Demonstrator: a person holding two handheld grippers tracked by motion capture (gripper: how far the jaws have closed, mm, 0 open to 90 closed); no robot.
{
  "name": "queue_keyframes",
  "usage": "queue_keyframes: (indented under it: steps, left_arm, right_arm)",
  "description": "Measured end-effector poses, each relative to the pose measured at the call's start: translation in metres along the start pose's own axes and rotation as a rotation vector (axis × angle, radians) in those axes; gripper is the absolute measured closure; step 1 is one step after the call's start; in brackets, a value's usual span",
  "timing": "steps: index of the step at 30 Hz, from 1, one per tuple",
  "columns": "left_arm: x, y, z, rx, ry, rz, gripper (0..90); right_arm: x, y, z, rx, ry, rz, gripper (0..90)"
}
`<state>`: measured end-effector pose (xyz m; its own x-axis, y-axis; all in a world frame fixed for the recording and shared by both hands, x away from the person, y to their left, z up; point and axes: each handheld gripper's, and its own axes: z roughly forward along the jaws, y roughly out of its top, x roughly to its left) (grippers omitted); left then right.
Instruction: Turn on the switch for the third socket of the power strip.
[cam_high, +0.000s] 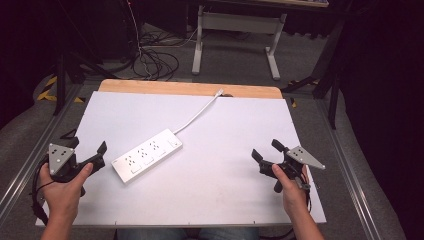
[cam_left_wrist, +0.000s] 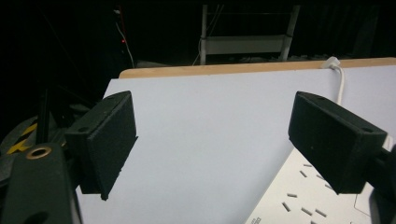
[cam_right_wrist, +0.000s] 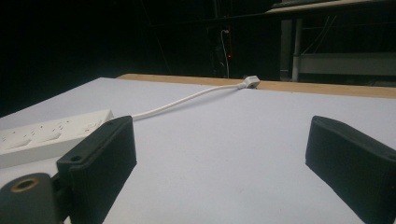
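I hold both grippers low with jaws spread, grasping nothing: the left gripper (cam_high: 95, 156) sits just left of the white power strip (cam_high: 147, 155), the right gripper (cam_high: 267, 152) well apart at the right. The strip lies diagonally, centre-left, its cable (cam_high: 196, 114) running to the far edge. A one-ended pinch could swivel it, or the cable could drag it back.

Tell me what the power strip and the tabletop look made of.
Power strip: likely hard white plastic, smooth with a slight sheen and moulded socket slots. Tabletop: a matte white sheet, possibly laminate or board, over wood; a tan wooden strip shows along its far edge.
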<state>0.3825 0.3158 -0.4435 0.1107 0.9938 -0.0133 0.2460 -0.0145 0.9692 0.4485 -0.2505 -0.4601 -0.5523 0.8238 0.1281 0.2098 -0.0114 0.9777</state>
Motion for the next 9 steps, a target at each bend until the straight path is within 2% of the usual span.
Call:
queue_keyframes:
  steps: [9]
  left_arm:
    - [-0.0001, -0.0005, 0.0010, 0.005, -0.007, 0.003, 13.1]
  right_arm:
    - [-0.0010, -0.0003, 0.0011, 0.002, -0.001, 0.006, 8.8]
